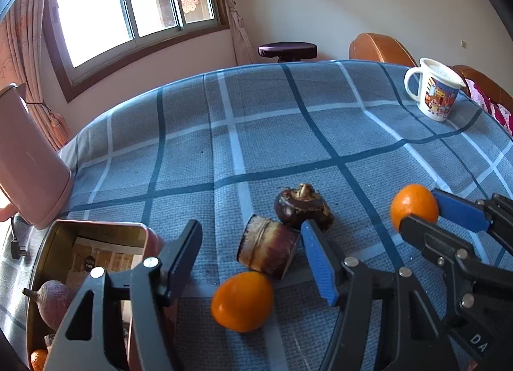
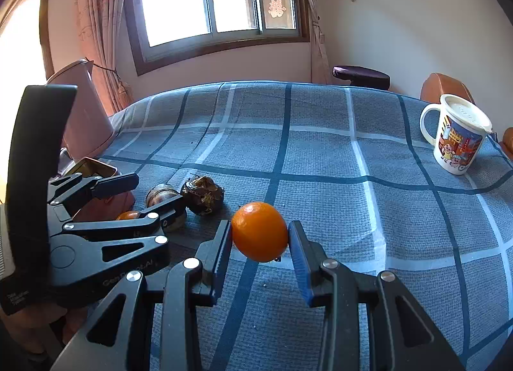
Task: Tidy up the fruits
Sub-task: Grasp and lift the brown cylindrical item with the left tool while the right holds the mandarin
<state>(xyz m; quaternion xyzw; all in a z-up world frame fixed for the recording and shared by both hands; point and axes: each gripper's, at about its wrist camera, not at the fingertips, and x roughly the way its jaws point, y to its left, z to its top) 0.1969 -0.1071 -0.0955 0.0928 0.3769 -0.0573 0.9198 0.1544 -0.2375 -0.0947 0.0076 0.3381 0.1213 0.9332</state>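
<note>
1. The right gripper (image 2: 260, 238) is clamped on an orange (image 2: 259, 231), held just above the checked tablecloth (image 2: 320, 153).
2. The left gripper (image 1: 253, 249) stands part open, nothing between its pads.
3. Landmark: the open tin (image 1: 96, 230). Just right of it lie a second orange (image 1: 242, 300), a cut cane piece (image 1: 267, 250) and a dark brown fruit (image 1: 301, 206).
4. Inside the tin sit a reddish fruit (image 1: 53, 302) and another orange (image 1: 38, 358).
5. A lidded mug (image 1: 433, 90) stands well apart from the tin.

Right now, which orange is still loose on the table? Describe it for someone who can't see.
On the blue checked tablecloth, find the open metal tin at the left. The loose round orange lies right of it, touching a brown cut cylinder. The other orange is gripped in the right tool.
</note>
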